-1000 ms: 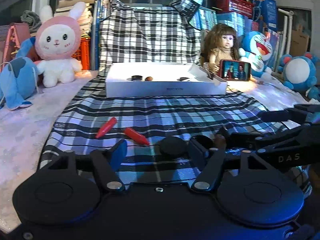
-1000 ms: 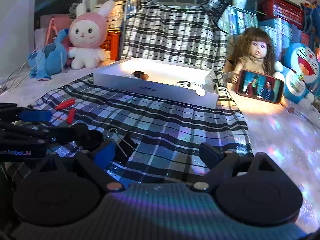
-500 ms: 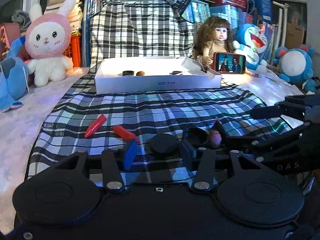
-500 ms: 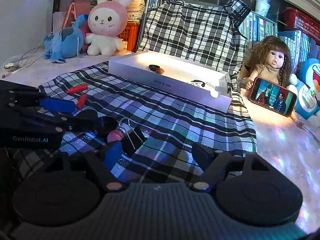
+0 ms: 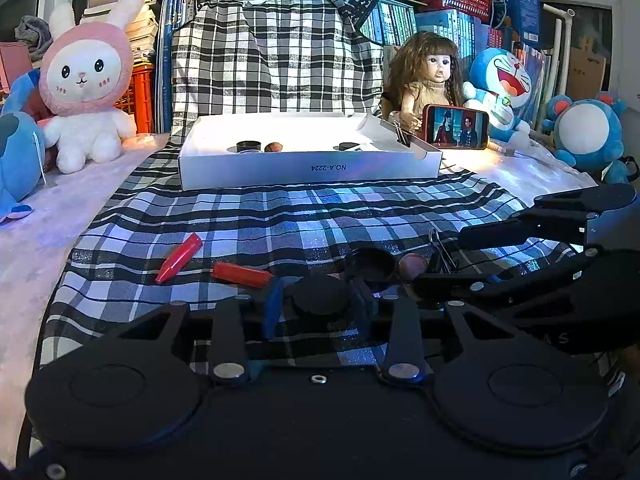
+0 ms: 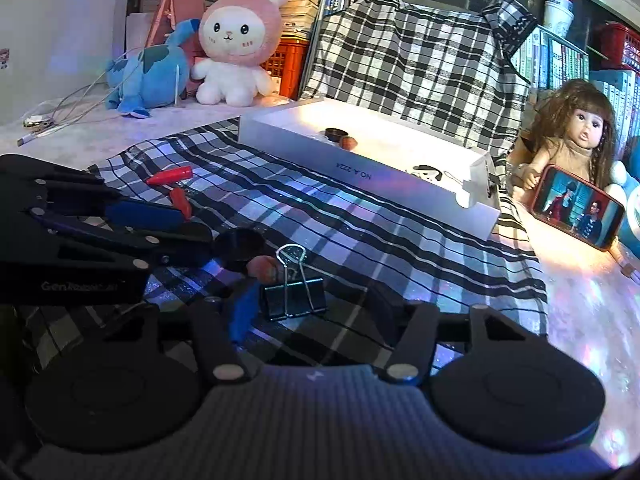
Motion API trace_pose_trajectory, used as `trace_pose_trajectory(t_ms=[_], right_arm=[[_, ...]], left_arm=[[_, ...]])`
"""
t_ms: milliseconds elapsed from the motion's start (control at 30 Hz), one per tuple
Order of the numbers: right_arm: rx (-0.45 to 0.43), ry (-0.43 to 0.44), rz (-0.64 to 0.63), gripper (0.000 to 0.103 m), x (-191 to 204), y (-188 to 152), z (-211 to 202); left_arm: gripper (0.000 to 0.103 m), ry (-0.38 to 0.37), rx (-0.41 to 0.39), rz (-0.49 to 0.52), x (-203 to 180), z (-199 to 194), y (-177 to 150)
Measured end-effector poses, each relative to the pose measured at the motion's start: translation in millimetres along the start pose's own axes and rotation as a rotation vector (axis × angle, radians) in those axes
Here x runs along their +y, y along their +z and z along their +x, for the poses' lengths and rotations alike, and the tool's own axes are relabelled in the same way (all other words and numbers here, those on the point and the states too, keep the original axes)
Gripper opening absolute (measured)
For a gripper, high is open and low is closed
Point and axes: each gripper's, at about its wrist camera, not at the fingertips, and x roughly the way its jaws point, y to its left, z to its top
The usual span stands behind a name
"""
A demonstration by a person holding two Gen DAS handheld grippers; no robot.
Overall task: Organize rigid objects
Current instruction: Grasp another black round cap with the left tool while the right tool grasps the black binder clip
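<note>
Binder clip [image 6: 294, 298] (seen whole only from the right wrist) sits between the spread right claw [image 6: 312, 312]; left claw [image 5: 318, 300] pinches a black cap [image 5: 318, 294].

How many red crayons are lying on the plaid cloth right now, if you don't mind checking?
2: one red crayon lies on the cloth's left side, another just right of it, nearer the left gripper. Others may be hidden.

2 red crayons [image 5: 181, 258] lie on the plaid cloth [image 5: 280, 216]; a black cap [image 5: 318, 294], black ring [image 5: 370, 264], brown nut [image 5: 412, 265] and binder clip [image 6: 294, 300] cluster beside them. White box [image 5: 308, 168] holds 3 small pieces.
</note>
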Motion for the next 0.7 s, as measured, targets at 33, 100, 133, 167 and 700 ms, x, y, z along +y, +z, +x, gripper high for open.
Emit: trace_pose_trajectory(t_ms=[33, 100, 133, 167, 700], right_arm=[[-0.001, 0.003, 0.0, 0.069, 0.3, 0.2, 0.5], [-0.003, 0.008, 0.006, 0.066, 0.6, 0.2, 0.9], [-0.004, 0.01, 0.01, 0.066, 0.6, -0.2, 0.9], [-0.006, 0.013, 0.016, 0.065, 0.5, -0.7, 0.8], [-0.025, 0.024, 0.1, 0.039, 5.3, -7.1, -3.3]], left_arm=[[0.034, 0.0, -0.001, -0.001, 0.1, 0.7, 0.1], [0.034, -0.001, -0.002, -0.007, 0.0, 0.9, 0.0], [0.034, -0.001, -0.003, -0.011, 0.2, 1.2, -0.2], [0.034, -0.001, -0.004, -0.013, 0.3, 1.3, -0.3], [0.033, 0.02, -0.01, 0.008, -5.7, 1.7, -1.2]])
